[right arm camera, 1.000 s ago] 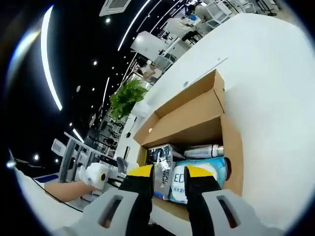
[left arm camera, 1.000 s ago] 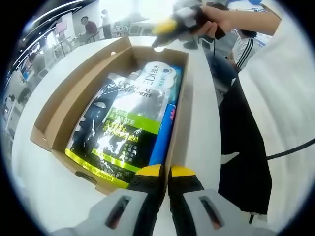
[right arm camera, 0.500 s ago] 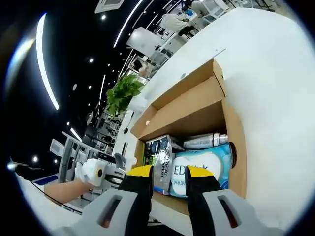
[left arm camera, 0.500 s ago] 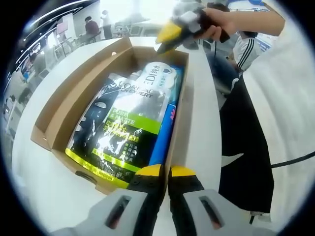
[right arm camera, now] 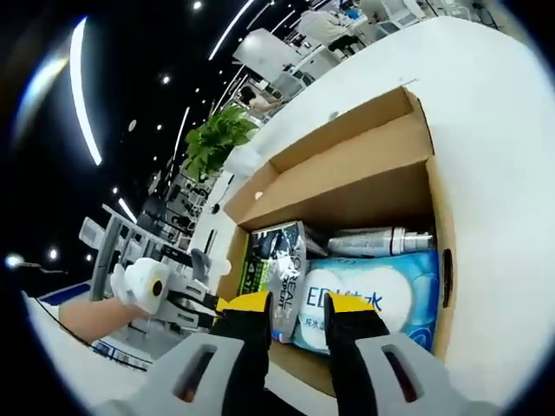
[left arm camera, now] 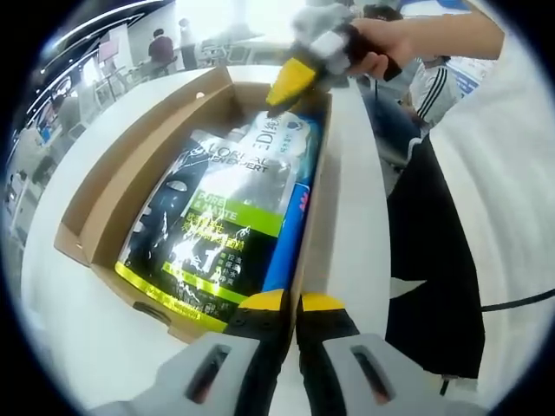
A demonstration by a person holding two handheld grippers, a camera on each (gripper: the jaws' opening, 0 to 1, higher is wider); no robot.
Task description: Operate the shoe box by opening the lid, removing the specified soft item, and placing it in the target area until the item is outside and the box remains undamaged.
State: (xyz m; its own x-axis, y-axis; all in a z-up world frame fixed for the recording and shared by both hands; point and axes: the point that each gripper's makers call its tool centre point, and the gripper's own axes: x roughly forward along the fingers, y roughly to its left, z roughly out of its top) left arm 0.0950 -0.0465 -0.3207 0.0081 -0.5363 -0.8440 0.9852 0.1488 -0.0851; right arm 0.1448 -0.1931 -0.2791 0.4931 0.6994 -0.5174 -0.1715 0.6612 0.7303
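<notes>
- Cardboard shoe box lies open on the white counter, its lid flap folded back along the long side, seen in the left gripper view.
- Inside it, a black and green L'Oreal Men Expert pouch lies on top, with a white and blue soft pack beyond it and a blue pack along the box's inner wall.
- Left claw sits at the box's near end wall, its yellow-tipped jaws pressed nearly together with nothing visibly between them.
- Right claw comes in from the top of the left gripper view, held by a hand, its yellow tip pointing down at the far end of the box just above the white and blue soft pack.
- From the right gripper view, the right claw hovers over the box with a narrow gap between the jaws, gripping nothing.
- Below those jaws lie the white and blue soft pack, the L'Oreal pouch and a silvery bottle lying on its side against the far wall.
- Green potted plant stands beyond the counter.
- Person in dark trousers stands just beside the counter edge.
</notes>
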